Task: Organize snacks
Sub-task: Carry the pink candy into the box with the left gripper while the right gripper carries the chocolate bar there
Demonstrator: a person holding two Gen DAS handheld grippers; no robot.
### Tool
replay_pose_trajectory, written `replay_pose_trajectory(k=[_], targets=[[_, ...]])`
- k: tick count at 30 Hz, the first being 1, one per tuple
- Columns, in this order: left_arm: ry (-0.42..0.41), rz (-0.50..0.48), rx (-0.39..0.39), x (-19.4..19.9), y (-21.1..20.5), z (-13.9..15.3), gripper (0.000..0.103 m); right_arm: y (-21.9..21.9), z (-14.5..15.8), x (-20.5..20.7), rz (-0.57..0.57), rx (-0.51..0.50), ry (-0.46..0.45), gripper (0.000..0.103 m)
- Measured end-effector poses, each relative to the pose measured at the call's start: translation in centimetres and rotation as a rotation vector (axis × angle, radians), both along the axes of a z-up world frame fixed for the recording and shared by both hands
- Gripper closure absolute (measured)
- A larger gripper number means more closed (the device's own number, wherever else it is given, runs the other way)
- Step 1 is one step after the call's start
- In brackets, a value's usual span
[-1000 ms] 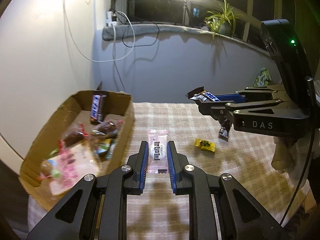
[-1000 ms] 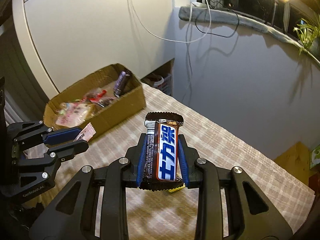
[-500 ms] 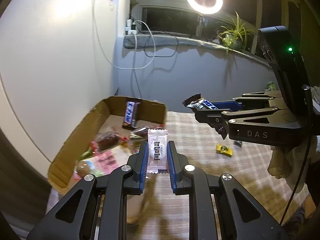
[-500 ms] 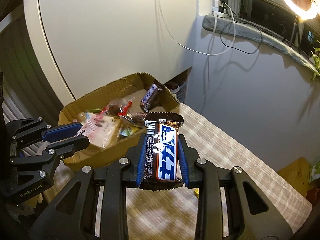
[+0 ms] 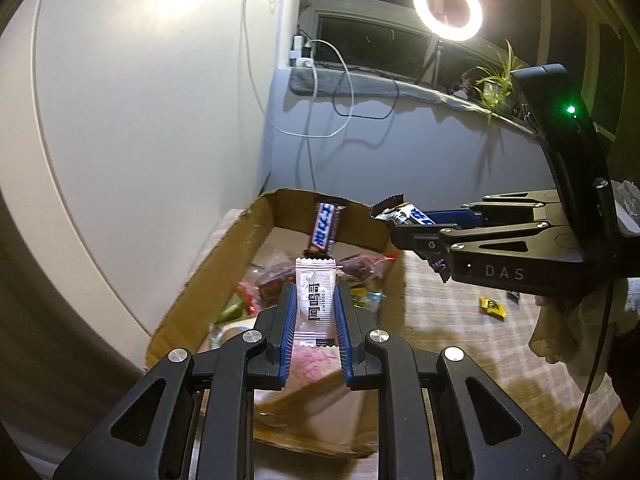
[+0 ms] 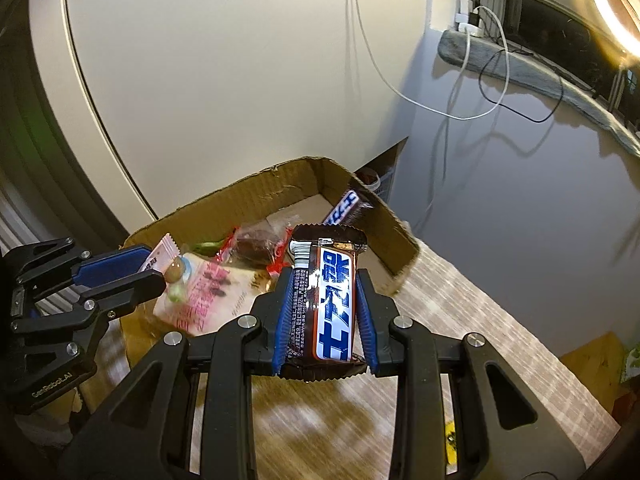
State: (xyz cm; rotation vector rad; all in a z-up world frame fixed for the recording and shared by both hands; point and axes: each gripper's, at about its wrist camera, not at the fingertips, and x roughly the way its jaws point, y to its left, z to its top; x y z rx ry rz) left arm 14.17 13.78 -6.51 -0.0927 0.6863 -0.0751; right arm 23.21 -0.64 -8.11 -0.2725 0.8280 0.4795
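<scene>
Firmly, the left gripper pinches a white sachet; the right gripper clamps a chocolate bar, hiding box contents.

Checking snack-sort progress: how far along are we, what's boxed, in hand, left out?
Done: the cardboard box already holds several snacks, including a chocolate bar. In hand: left gripper clamps a white sachet, right gripper clamps a brown-and-blue chocolate bar, both at the box. Left: a yellow candy on the checked tablecloth.
</scene>
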Motion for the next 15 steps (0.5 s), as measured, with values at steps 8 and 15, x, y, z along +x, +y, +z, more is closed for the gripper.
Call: replay_pose_trajectory(k=[8, 15], targets=[[0.008, 0.015, -0.008, 1.0, 1.3, -0.5, 0.086, 1.7, -1.1, 1.7, 0.008, -0.005, 0.020, 0.073], [0.021, 0.023, -0.014, 1.5, 1.8, -1.2, 0.085, 2.3, -1.8, 2.8, 0.011, -0.012, 0.033, 0.073]])
